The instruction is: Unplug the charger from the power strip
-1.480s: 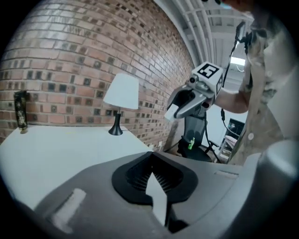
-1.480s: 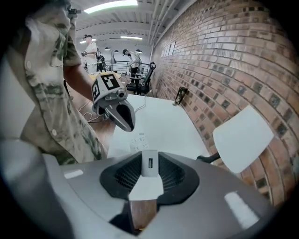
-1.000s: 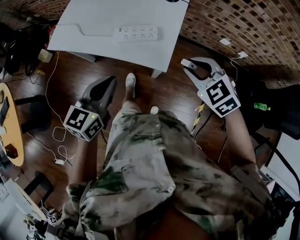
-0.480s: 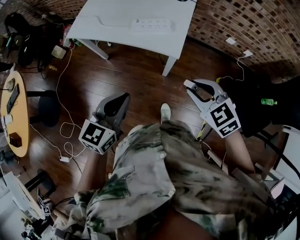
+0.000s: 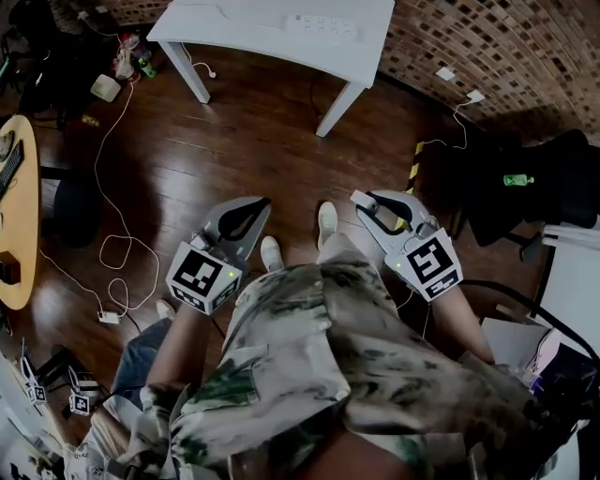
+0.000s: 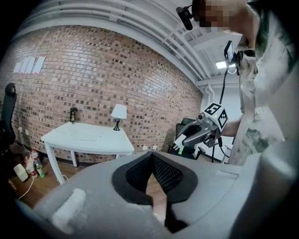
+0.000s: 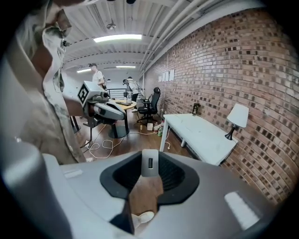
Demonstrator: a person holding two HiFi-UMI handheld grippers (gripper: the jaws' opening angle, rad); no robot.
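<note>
Backing away has pushed the white table [image 5: 244, 28] to the far top edge since a second ago. Nearest, my left gripper [image 5: 261, 202] is pinched together on nothing. My right gripper [image 5: 364, 200] clamps the white charger [image 7: 149, 163], well apart from the power strip [image 5: 323, 25] lying on that distant table.

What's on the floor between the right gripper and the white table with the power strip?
Only bare wood floor, seen in the head view. The right gripper, jaws shut on the white charger, stands apart from the table and its power strip.
</note>
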